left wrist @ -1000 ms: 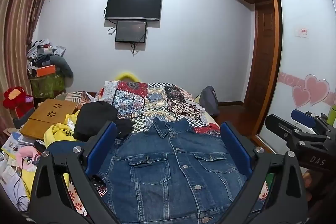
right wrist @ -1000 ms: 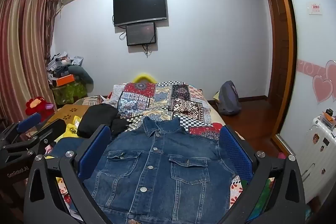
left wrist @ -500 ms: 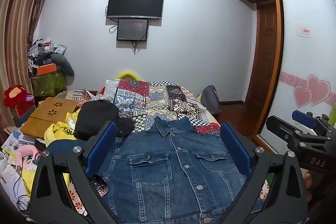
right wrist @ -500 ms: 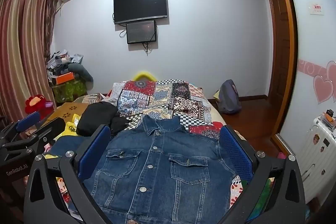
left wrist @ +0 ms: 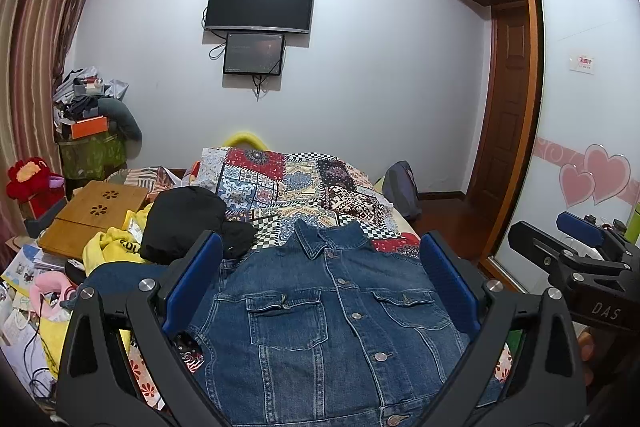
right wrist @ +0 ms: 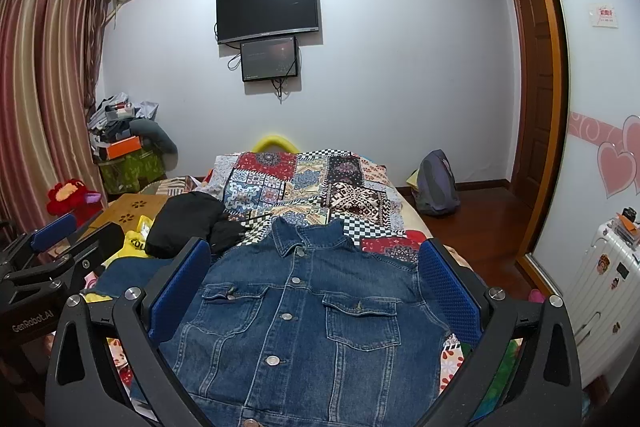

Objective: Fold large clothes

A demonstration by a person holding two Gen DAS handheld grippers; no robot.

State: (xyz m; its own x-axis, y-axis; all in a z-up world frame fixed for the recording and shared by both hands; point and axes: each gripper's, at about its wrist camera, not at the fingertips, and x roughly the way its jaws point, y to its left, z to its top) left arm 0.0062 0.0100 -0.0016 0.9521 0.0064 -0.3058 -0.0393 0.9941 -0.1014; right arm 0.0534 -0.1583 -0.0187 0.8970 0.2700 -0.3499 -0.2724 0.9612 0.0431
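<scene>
Since a second ago both grippers have barely shifted, the room sliding only slightly in each view while the denim jacket (left wrist: 336, 327) lies as it did. It is spread flat, front up and buttoned, on the near end of the bed (left wrist: 396, 223), collar pointing toward the far end and the hem running out of view at the near edge. One sleeve (left wrist: 120, 281) trails off toward the left edge of the bed. The left gripper (left wrist: 322, 287) hangs above the jacket with its blue pads spread wide, one over each side of the garment, holding nothing. The right gripper (right wrist: 314, 293) hovers the same way, jaws fully apart and empty, its pads framing the chest pockets. In the left wrist view the right gripper shows at the right edge, off the side of the bed; in the right wrist view the left gripper shows at the left edge. A patchwork quilt (right wrist: 304, 187) covers the far half of the bed, the jacket's collar lying over its near edge. A black garment (left wrist: 184, 223) sits bunched on the left side of the bed, just beside the jacket's shoulder, with a yellow garment (left wrist: 110, 247) and a wooden lap tray (left wrist: 94, 213) further left. A backpack (right wrist: 436, 183) stands on the floor past the bed's right far corner, and a television (left wrist: 258, 3) hangs on the wall beyond.
</scene>
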